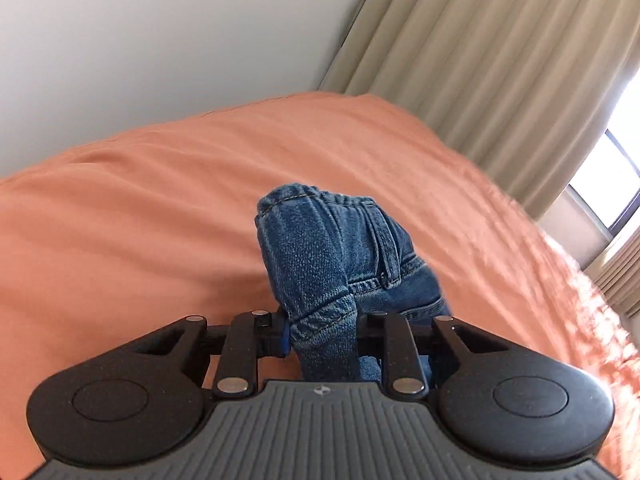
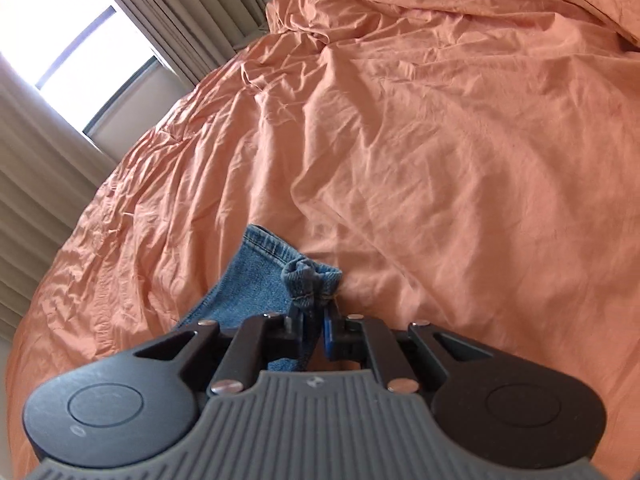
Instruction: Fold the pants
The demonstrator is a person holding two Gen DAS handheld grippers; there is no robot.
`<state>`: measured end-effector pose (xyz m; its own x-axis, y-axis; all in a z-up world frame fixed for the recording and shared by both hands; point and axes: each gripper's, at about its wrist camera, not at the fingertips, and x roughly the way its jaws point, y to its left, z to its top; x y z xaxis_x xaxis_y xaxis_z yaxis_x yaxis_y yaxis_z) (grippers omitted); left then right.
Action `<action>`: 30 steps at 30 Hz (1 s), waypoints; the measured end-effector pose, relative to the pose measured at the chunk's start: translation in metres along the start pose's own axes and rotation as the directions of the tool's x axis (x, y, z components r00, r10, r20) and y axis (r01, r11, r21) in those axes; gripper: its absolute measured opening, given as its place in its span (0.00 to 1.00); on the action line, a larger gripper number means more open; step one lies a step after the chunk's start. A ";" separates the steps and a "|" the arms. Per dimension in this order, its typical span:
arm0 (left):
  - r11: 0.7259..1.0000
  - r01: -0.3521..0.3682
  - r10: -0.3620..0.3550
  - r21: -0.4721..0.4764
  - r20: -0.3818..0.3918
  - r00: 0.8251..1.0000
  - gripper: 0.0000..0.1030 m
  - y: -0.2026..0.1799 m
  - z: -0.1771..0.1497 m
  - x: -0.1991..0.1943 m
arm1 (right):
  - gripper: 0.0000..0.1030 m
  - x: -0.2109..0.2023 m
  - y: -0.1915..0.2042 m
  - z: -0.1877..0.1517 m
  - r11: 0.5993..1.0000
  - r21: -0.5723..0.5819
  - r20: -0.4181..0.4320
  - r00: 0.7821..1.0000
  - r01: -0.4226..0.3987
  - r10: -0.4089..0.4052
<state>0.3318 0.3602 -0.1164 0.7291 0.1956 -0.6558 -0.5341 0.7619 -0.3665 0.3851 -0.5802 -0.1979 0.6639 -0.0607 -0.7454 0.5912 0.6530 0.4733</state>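
The pants are blue denim jeans. In the left wrist view my left gripper [image 1: 322, 334] is shut on a bunched fold of the jeans [image 1: 332, 256]; the waistband with a belt loop stands up between the jaws, above the orange bed cover [image 1: 160, 208]. In the right wrist view my right gripper [image 2: 316, 330] is shut on a hemmed edge of the jeans [image 2: 260, 276], which bunches just past the fingertips and trails left and down behind the gripper. The rest of the jeans is hidden below both grippers.
A wrinkled orange cover [image 2: 420, 140] spreads over the whole bed. Beige curtains [image 1: 500, 60] and a bright window [image 2: 60, 32] stand beyond the far edge of the bed. A white wall [image 1: 160, 40] is behind the bed.
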 end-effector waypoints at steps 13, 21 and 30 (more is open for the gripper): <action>0.938 -0.236 0.262 0.254 -0.073 0.962 0.81 -0.006 -0.003 0.031 | 0.33 0.010 -0.015 -0.005 0.992 -0.105 -0.017 0.997 0.076 -0.078; 0.816 0.059 0.006 0.575 -0.111 0.994 0.81 -0.078 0.015 -0.018 | 0.33 -0.023 0.046 0.005 0.919 -0.392 -0.017 0.999 -0.044 0.040; 0.589 0.104 0.087 0.801 -0.191 0.978 0.85 -0.153 -0.015 0.040 | 0.38 0.016 0.123 -0.002 0.819 -0.572 -0.078 0.997 -0.046 0.002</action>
<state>0.4358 0.2419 -0.0965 0.5849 0.1395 -0.7990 0.1039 0.9641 0.2444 0.4676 -0.4998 -0.1524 0.6272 -0.0009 -0.7789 0.1920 0.9693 0.1536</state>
